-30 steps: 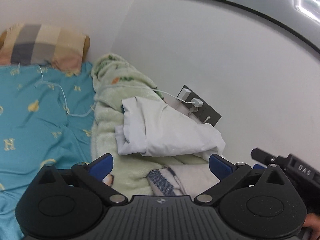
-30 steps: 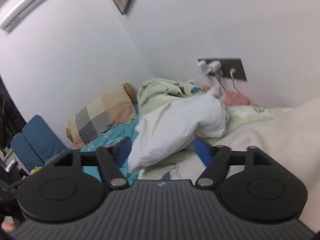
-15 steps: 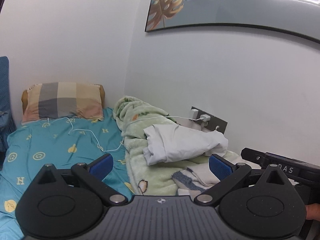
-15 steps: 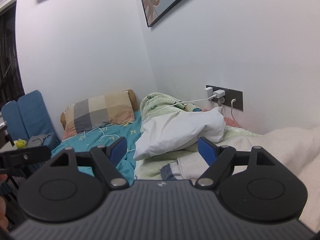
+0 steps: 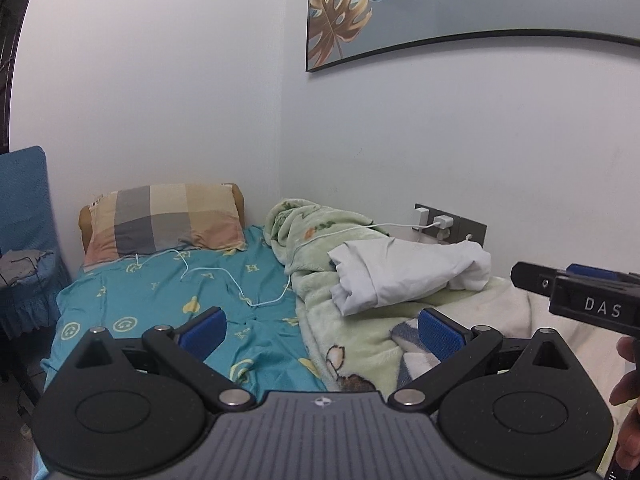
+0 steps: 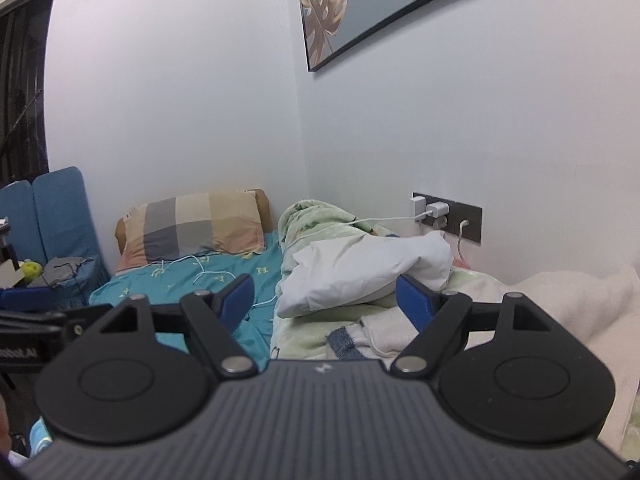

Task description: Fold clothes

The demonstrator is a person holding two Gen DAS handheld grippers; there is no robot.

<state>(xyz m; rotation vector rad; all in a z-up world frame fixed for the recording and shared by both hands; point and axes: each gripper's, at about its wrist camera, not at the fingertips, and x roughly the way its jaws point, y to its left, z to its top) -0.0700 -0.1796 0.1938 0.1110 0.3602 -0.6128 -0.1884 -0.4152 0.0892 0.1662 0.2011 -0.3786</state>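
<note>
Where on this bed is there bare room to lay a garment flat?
The teal sheet, between the checked pillow and green blanket, is bare except for a white cable. The wall side is crowded: blanket, white garment, cream towel.

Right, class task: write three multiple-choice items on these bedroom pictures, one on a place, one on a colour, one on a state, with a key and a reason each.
1. Where does the white garment lie?
A. on the green blanket
B. on the pillow
C. on the blue chair

2. What colour is the bedsheet?
A. red
B. teal with yellow prints
C. plain white

3. How is the right gripper?
A. shut on the garment
B. shut on a cable
C. open, holding nothing

Key: A, the garment rests bunched on the blanket; B, teal cloth with yellow prints shows; C, its blue pads stand apart with nothing between.
</note>
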